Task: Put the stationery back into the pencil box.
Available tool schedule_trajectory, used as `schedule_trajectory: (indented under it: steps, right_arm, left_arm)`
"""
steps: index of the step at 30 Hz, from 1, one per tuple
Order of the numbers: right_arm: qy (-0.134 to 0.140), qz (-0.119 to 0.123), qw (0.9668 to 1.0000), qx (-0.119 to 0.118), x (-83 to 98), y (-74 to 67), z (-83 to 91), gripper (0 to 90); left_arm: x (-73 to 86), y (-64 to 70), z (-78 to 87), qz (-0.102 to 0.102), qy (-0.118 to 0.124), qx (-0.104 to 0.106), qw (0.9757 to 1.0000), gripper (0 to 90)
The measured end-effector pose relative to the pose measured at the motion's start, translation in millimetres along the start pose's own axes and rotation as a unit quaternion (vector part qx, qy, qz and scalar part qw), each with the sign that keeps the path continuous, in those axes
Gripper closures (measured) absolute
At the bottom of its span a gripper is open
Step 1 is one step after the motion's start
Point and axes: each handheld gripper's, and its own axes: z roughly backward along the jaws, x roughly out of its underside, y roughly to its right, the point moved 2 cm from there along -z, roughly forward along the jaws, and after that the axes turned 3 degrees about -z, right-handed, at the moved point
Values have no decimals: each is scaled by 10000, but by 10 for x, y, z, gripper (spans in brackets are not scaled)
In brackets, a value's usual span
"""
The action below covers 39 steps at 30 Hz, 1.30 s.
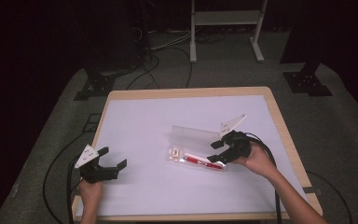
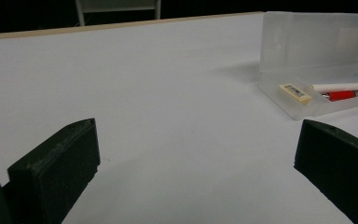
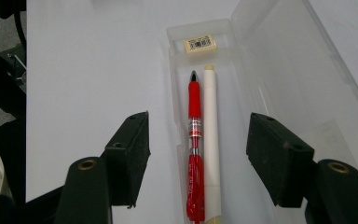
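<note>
The right gripper (image 3: pixel 198 149) hovers over the open clear pencil case (image 1: pixel 192 145), its jaws apart and empty, one on each side of the red pen (image 3: pixel 194 154) and the white pen (image 3: pixel 210 140) that lie together in the tray; the step in hand seems to be either to pick a pen out or to leave the case after putting one in; I cannot say which. To do it well, the jaws should go straight down across the pen, not along it, and should not push the thin wall of the case; the case is light and can slide on the table (image 1: pixel 135 121).

The case lies in the right half of the table, nearer to the front edge, with its lid standing up on the far side; its long axis runs roughly parallel to the front edge. In the right gripper view the red pen points away from the gripper, toward the small eraser (image 3: pixel 199 43) at the far end of the tray.

The left gripper (image 1: pixel 108 164) rests near the front left corner, jaws wide apart and empty.
</note>
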Motion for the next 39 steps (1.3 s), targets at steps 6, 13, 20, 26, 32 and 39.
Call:
schedule_trajectory:
  steps: [6, 13, 20, 26, 32, 39]
  right_arm:
    - [53, -50, 10000, 32, 60, 13, 52, 381]
    - [47, -128, 9999, 64, 159, 35, 99, 380]
    - [63, -178, 9998, 91, 237, 45, 144, 380]
    - [65, -232, 9996, 116, 307, 52, 179, 380]
    - [75, -246, 9996, 135, 380, 65, 202, 380]
    - [102, -306, 9994, 158, 447, 74, 234, 379]
  left_arm:
    - [0, 2, -1, -5, 0, -1, 10000, 0]
    - [0, 1, 0, -7, -1, -2, 10000, 0]
    - [0, 3, -1, 16, 16, -11, 10000, 0]
    - [-1, 4, 0, 13, 12, -15, 10000, 0]
    - [-1, 4, 0, 13, 10, -16, 10000, 0]
    - [-2, 2, 1, -3, -3, -21, 10000, 0]
